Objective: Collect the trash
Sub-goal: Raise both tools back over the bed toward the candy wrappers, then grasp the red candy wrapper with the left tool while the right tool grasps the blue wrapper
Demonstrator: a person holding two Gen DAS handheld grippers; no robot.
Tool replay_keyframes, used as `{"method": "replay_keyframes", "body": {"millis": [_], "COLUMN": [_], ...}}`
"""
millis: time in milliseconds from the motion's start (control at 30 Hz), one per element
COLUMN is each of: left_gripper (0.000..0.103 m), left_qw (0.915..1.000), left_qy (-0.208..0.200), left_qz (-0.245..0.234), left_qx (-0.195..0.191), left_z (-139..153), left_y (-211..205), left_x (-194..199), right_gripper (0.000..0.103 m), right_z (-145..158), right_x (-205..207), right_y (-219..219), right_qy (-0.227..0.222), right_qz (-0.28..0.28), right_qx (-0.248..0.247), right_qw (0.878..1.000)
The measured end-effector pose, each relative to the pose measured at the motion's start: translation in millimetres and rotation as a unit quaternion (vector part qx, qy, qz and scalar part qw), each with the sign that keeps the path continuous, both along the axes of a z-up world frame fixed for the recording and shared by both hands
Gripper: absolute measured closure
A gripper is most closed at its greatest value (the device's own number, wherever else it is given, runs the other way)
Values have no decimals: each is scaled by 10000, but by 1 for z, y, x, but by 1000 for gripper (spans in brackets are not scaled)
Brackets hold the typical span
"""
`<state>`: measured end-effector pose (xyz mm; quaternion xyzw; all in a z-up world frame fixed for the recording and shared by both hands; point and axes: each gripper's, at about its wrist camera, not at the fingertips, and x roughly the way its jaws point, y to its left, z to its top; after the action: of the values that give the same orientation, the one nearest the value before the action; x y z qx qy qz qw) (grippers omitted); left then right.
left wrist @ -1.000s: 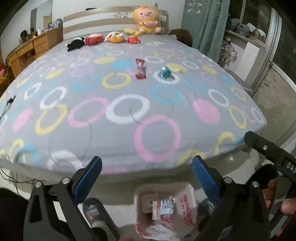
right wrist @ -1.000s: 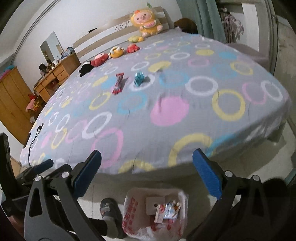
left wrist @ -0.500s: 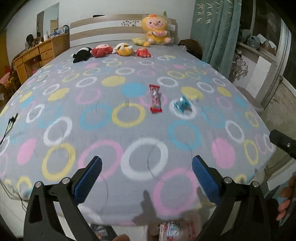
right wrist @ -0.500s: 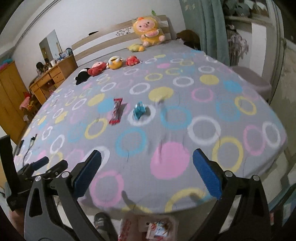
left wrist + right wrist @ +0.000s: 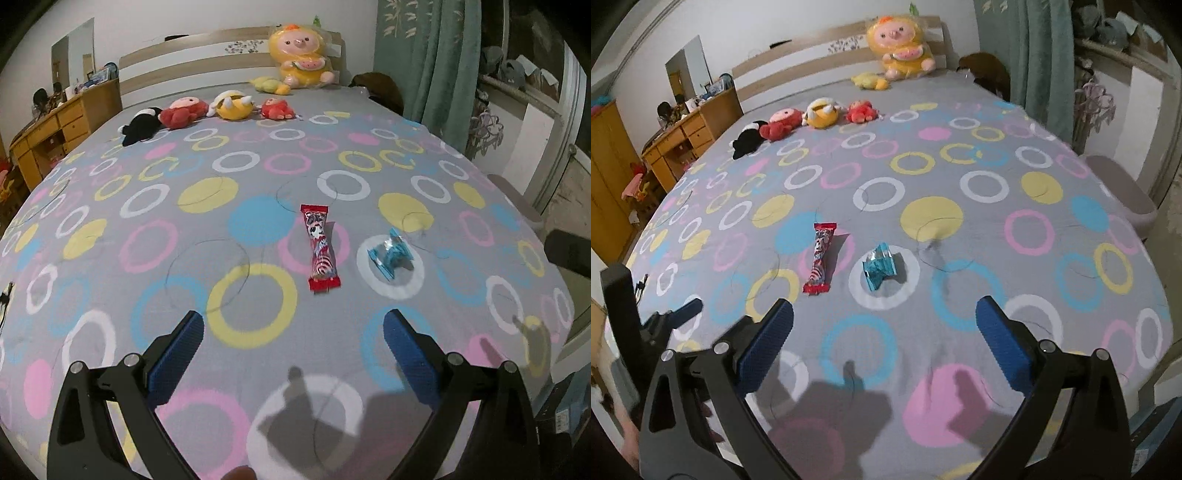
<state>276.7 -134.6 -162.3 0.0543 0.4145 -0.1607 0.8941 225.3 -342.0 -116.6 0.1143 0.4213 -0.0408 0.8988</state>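
A long red snack wrapper [image 5: 320,248] [image 5: 820,257] lies flat on the grey ringed bedspread, with a crumpled teal wrapper [image 5: 388,255] [image 5: 880,265] just to its right. My left gripper [image 5: 293,343] hovers over the near part of the bed, open and empty, with the red wrapper a little ahead and slightly right of centre. My right gripper [image 5: 884,341] is also open and empty, with the teal wrapper straight ahead between its blue pads. In the right wrist view the left gripper's fingers [image 5: 687,309] show at the lower left.
The bed [image 5: 110,280] fills both views. Several plush toys [image 5: 229,107] line its far end below a big yellow doll [image 5: 300,59] at the headboard. A wooden dresser [image 5: 55,136] stands left, a green curtain [image 5: 428,70] and a padded stool [image 5: 1123,192] right.
Both grippers have risen from the floor by the trash bag and moved forward over the bed. The wrappers now look much closer. The bag has dropped out of view.
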Motion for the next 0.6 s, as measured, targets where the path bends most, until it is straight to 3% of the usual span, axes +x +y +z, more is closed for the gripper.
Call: {"method": "replay_keyframes", "body": {"millis": [367,600], "left_gripper": [8,8], "left_qw": [9994,9986], "left_qy": [306,208], "left_qz": [-181,-402], "left_qx": [43,288], "left_z": [-42,-58], "left_y": [-28,-49], "left_x": [50,70], "right_gripper": [7,7], "right_z": [-43,-78], "right_x": [79,120], "right_y": [-5,-10], "right_qy": [652,1116], "right_qz": [-34,-42], "right_qx": [55,138], "right_qw": [9979,9936]}}
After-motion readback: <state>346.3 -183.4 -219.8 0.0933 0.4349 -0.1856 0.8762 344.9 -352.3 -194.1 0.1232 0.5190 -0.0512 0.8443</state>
